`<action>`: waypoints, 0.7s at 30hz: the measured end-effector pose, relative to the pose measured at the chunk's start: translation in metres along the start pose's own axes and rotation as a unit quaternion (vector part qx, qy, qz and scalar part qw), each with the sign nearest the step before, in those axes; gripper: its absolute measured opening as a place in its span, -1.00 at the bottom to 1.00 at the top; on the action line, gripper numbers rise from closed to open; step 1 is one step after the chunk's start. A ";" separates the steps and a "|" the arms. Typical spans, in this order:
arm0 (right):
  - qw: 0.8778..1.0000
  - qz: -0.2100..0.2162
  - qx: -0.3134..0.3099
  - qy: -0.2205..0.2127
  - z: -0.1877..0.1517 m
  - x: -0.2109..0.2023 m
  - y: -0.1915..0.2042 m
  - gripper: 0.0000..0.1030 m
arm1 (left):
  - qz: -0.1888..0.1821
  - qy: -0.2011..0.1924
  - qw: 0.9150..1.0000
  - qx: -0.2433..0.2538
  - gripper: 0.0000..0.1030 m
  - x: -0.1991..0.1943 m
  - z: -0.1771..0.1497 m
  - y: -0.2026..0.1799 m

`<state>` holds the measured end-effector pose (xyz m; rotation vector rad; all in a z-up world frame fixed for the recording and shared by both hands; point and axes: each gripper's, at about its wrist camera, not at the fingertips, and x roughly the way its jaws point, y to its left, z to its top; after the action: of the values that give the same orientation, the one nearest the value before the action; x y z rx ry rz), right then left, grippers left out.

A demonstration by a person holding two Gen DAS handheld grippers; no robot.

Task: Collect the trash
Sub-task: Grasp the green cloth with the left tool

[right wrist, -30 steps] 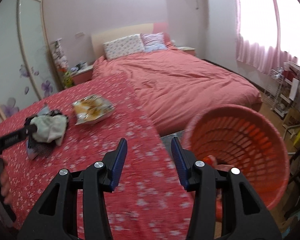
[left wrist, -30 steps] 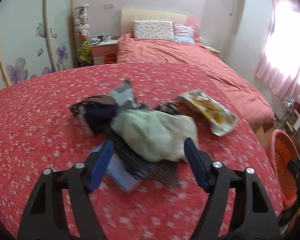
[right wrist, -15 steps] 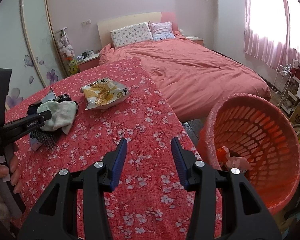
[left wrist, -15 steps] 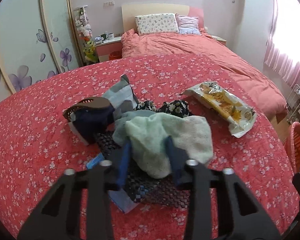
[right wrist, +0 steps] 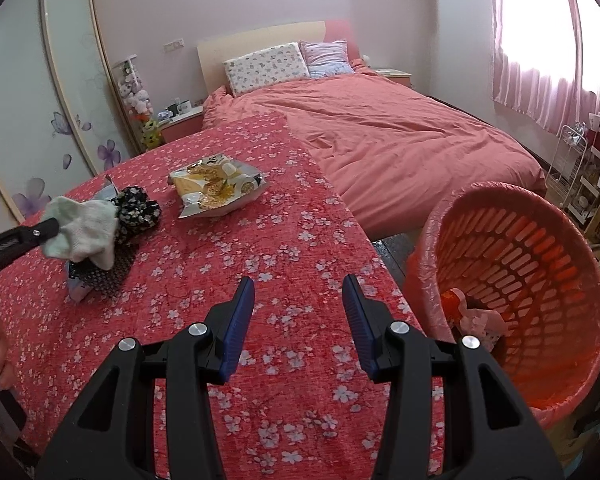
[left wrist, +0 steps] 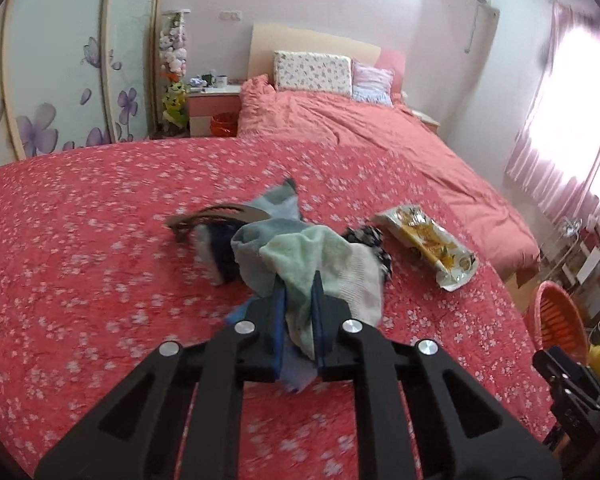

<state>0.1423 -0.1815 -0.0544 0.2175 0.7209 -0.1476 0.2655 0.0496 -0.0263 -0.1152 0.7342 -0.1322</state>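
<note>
The left tool is clamped on a pale green and white cloth, its blue-padded fingers pinching a fold of the fabric above a counter covered in red cloth with white blossoms. The cloth is seen lifted off the pile in the right wrist view, with the left tool gripping it from the left edge of that frame. Beneath and around it lies a heap of dark patterned rags, with a light blue piece and a curved brown item just behind. A crumpled yellow and white snack wrapper lies flat on the counter to the right of the heap, apart from it. The right tool hangs over the counter's near edge with its fingers spread apart, holding nothing. Just beside it to the right stands a round orange slotted plastic basket lined with thin film, some scraps lying at its bottom. A bed with a salmon quilt fills the background.
</note>
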 end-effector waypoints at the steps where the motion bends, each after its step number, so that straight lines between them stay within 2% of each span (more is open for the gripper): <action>1: 1.000 0.002 -0.001 0.001 0.000 0.000 0.003 -0.10 | 0.001 -0.004 1.000 -0.005 -0.76 -0.005 -0.001 0.005; 8: 1.000 0.015 -0.013 0.005 0.001 0.003 0.022 -0.10 | 0.021 -0.027 0.999 -0.035 -0.76 -0.033 0.002 0.049; 21: 0.996 0.071 -0.044 0.018 0.019 0.025 0.087 -0.10 | 0.047 -0.025 0.996 -0.077 -0.76 -0.043 -0.006 0.115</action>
<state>0.1911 -0.1030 -0.0450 0.1865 0.7432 0.0229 0.2389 0.1691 -0.0191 -0.2287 0.6983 0.0175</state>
